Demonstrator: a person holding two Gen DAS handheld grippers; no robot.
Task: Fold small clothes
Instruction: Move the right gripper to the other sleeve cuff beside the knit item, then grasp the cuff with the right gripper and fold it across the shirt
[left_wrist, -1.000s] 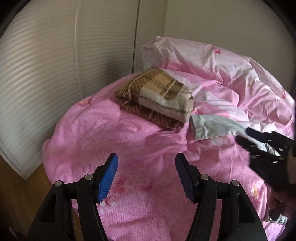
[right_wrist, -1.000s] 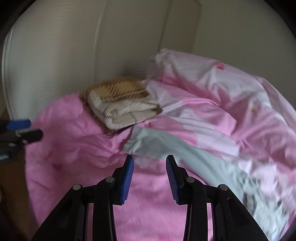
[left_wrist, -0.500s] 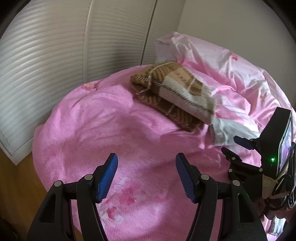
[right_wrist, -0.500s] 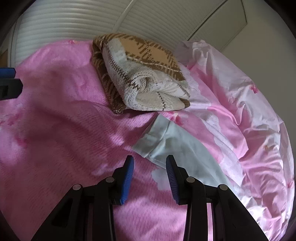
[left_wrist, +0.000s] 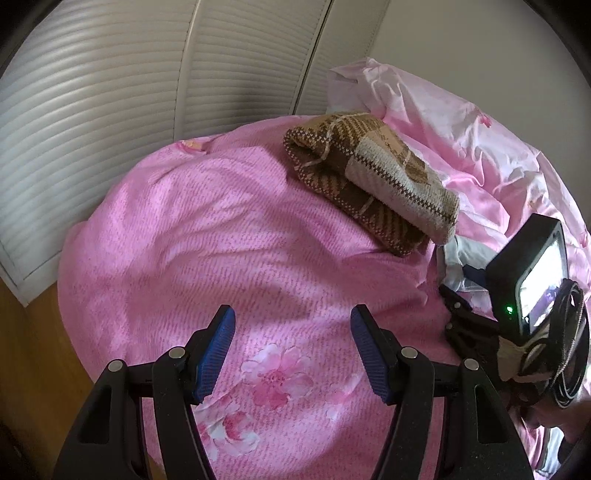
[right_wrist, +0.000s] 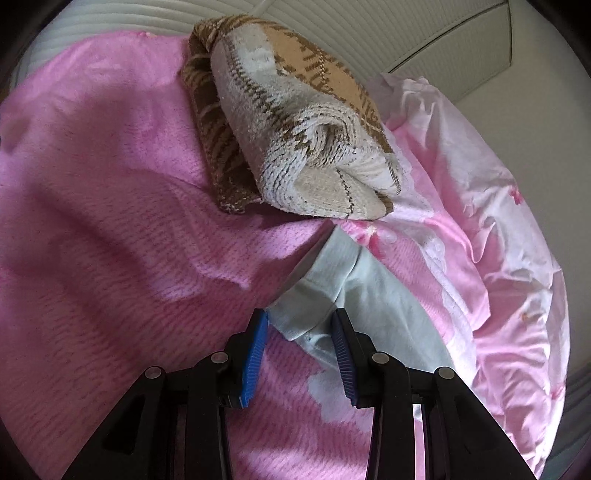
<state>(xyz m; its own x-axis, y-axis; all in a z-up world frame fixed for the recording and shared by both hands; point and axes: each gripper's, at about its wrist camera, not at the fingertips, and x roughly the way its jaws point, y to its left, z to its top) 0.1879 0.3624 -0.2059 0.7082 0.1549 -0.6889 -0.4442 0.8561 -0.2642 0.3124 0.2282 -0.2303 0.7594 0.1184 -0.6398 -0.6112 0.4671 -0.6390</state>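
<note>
A: What do we have under us?

B: A pink bedspread (left_wrist: 229, 236) with a ribbed, nubby weave and printed blossoms near our left gripper (left_wrist: 291, 354). Its blue ridged pads (left_wrist: 216, 354) stand well apart, with nothing between them but the spread below.

A: And the folded thing further back?

B: A thick knitted blanket (left_wrist: 373, 184), brown and cream in a check pattern, folded into a fat bundle. From the right wrist we see its end, where the looped cream layers curl in on themselves like a roll (right_wrist: 295, 147).

A: Where is the garment we are to fold?

B: The pale grey-blue garment (right_wrist: 332, 291) lies on the spread just in front of the blanket, smooth and thin, with a stitched hem. Its end reaches in between the fingers of our right gripper (right_wrist: 299, 339).

A: Are we gripping it?

B: Not that we can see. The jaws are partly open, narrower than the left pair, and the cloth lies between the pads without being pinched. From the left wrist, only a crumpled scrap of the garment (left_wrist: 454, 262) shows beside the right tool's black body.

A: What lies behind?

B: A crumpled, glossy pale-pink duvet (right_wrist: 491, 206), and white slatted doors (left_wrist: 122, 103) with fine horizontal louvres.
</note>
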